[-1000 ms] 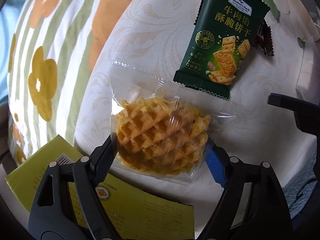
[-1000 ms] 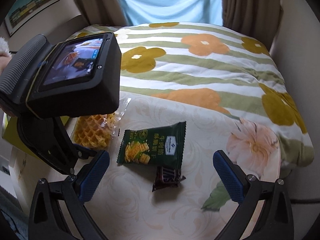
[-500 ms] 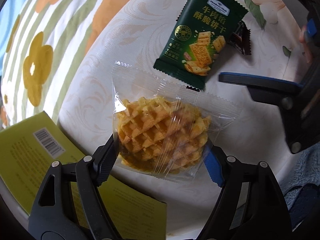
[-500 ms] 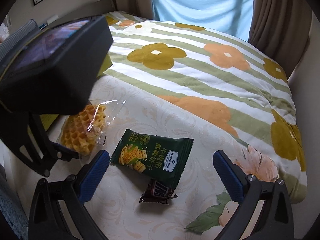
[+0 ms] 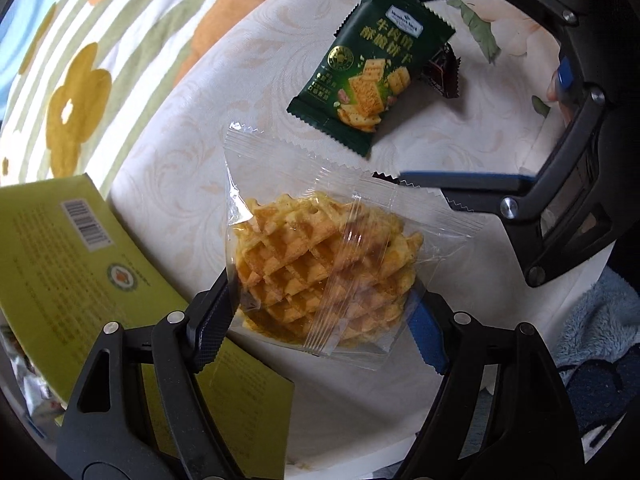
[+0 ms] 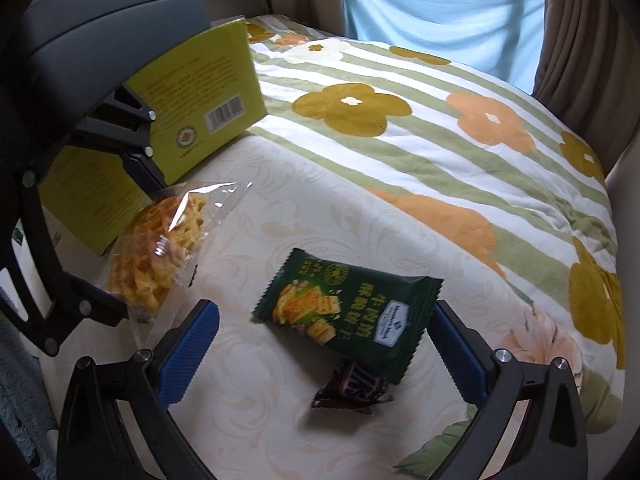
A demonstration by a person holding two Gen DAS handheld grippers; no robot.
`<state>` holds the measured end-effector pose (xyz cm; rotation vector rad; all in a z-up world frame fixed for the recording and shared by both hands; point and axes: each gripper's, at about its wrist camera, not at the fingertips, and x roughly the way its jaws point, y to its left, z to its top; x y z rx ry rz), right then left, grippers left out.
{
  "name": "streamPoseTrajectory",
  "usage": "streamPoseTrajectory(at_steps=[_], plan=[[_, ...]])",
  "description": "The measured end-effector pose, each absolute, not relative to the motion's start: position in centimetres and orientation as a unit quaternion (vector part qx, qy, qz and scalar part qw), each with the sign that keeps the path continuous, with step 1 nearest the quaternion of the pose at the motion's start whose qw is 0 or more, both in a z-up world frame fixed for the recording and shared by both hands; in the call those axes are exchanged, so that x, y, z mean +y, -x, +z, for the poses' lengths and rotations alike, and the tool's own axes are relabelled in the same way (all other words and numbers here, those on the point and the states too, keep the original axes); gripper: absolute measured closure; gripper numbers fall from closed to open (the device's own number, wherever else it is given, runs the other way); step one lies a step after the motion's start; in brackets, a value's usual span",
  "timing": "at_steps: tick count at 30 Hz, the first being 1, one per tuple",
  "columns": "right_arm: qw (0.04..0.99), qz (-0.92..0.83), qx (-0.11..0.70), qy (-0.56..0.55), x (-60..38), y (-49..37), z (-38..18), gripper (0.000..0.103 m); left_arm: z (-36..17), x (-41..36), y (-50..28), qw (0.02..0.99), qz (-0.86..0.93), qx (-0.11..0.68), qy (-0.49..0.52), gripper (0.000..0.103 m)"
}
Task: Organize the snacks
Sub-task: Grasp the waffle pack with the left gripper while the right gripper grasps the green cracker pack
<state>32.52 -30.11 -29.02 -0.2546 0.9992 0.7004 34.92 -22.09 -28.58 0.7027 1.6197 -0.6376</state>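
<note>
Right gripper (image 6: 324, 338) has dropped in around the cracker pack (image 6: 348, 314); the waffle (image 5: 320, 268) stays clamped.

Left view: left gripper (image 5: 320, 316) pinches the wrapped waffle above the cream cloth (image 5: 192, 136), a yellow box (image 5: 80, 272) beside it. Right view: fingers spread wide, straddling the cracker pack without touching; a chocolate bar (image 6: 352, 388) lies partly under it.

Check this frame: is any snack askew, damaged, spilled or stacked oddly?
One thing: the green cracker packet lies partly on top of the small dark candy wrapper, hiding most of it. The waffle pack is sealed and looks intact between the left gripper fingers. Nothing is spilled or torn.
</note>
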Motion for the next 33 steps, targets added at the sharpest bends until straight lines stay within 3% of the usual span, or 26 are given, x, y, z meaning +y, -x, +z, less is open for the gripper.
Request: streamPoseTrajectory(at_steps=[11,18,19,21,29,33], plan=[[0.753,0.406,0.5,0.134,-28.8,-29.4,-29.3,0.0,-28.4,-20.9,-32.9,0.595,-0.267,0.705,-0.278,0.028],[0.775,0.381,0.481,0.151,-29.4,-30.2,-28.6,0.001,-28.6,-21.7,-31.2,0.6,-0.262,0.704,-0.277,0.028],[0.775,0.381,0.479,0.16,-29.2,-30.7,-28.6,0.003,-28.8,-21.8,-31.3,0.601,-0.26,0.704,-0.277,0.028],[0.764,0.394,0.477,0.182,-28.4,-31.4,-28.8,0.019,-29.0,-22.0,-31.4,0.603,-0.257,0.703,-0.276,0.028],[0.725,0.443,0.468,0.244,-25.6,-32.2,-30.6,0.045,-30.2,-21.4,-31.9,0.603,-0.249,0.708,-0.268,0.028],[0.725,0.445,0.461,0.253,-25.4,-32.3,-31.1,0.048,-30.5,-21.2,-32.1,0.606,-0.245,0.71,-0.263,0.028]])
